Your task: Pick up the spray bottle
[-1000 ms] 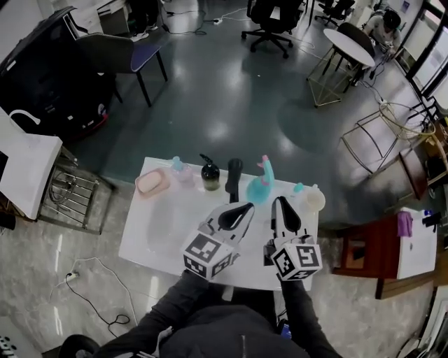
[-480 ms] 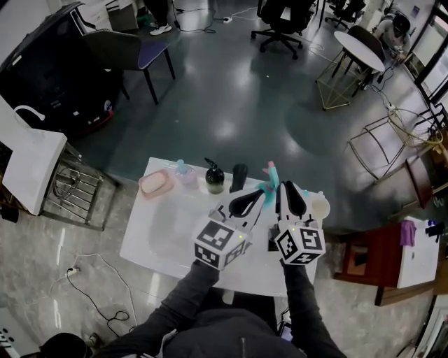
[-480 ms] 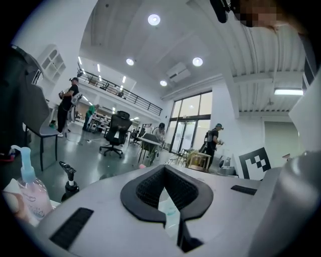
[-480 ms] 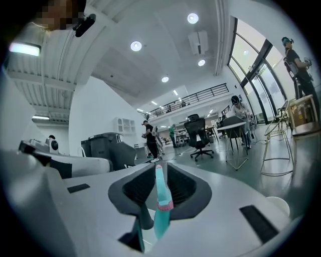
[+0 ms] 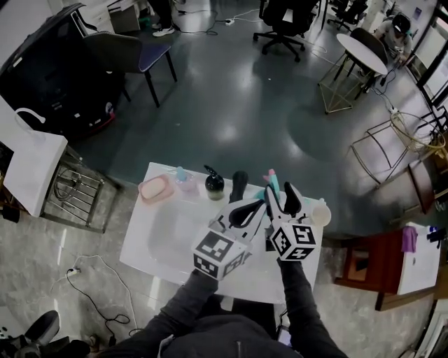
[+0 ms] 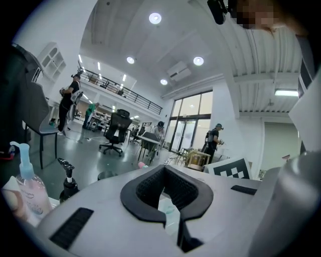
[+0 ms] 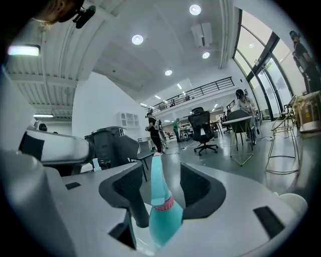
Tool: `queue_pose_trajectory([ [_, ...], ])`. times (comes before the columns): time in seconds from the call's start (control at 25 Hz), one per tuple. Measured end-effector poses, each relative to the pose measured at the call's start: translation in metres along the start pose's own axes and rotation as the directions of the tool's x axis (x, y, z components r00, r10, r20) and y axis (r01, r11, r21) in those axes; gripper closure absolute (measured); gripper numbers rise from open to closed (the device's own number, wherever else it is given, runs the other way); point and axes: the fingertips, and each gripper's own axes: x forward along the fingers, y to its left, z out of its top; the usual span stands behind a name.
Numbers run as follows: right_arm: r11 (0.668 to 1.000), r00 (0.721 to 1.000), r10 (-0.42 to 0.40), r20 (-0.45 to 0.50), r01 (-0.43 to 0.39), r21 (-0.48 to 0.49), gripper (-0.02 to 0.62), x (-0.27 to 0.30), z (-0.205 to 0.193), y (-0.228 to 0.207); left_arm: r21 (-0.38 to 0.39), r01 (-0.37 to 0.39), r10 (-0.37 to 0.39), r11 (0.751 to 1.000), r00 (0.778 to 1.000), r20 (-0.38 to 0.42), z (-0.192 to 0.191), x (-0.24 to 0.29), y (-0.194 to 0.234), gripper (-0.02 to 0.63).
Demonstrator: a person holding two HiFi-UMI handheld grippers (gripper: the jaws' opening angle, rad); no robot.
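Spray bottle [image 7: 161, 216]: teal, tapered, pink collar.
Right gripper [image 7: 159, 176]: jaws just opened, textured black pads flanking it.
Left gripper [image 6: 164, 170]: closed, empty, 9 o'clock.

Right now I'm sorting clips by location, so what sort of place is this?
Likely a large open-plan office or lab hall: a wheeled office chair and a round table stand on a glossy floor, and a railed mezzanine runs along the far wall.
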Motion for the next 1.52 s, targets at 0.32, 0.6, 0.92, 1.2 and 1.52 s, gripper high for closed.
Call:
queue_pose_trajectory([
  [0.32,1.000,1.000,0.001,-0.023,-0.002,-0.030,0.397,0.015,-0.013,0.000,-0.016,-0.013,0.013,1.000,1.000,-0.021,-0.009,-0.003,0.001,0.600],
  [0.6,1.000,0.999,0.013,-0.032,-0.014,-0.019,0.397,0.025,-0.015,0.007,-0.036,-0.037,0.036,0.999,0.999,-0.021,-0.014,-0.009,0.008,0.600],
  [0.92,0.998,0.999,-0.042,-0.034,0.040,-0.048,0.515,0.024,-0.013,0.000,-0.037,-0.044,0.043,0.998,0.999,-0.027,-0.016,-0.015,0.009,0.600],
  [1.2,0.998,0.998,-0.052,-0.024,0.051,-0.041,0.517,0.019,-0.011,-0.003,-0.039,-0.044,0.043,0.998,0.999,-0.031,-0.018,-0.019,0.010,0.600],
  [1.52,0.997,0.998,-0.056,0.009,0.056,-0.045,0.517,0.006,0.003,-0.005,-0.036,-0.047,0.047,0.998,0.999,-0.027,-0.019,-0.023,0.005,0.600],
])
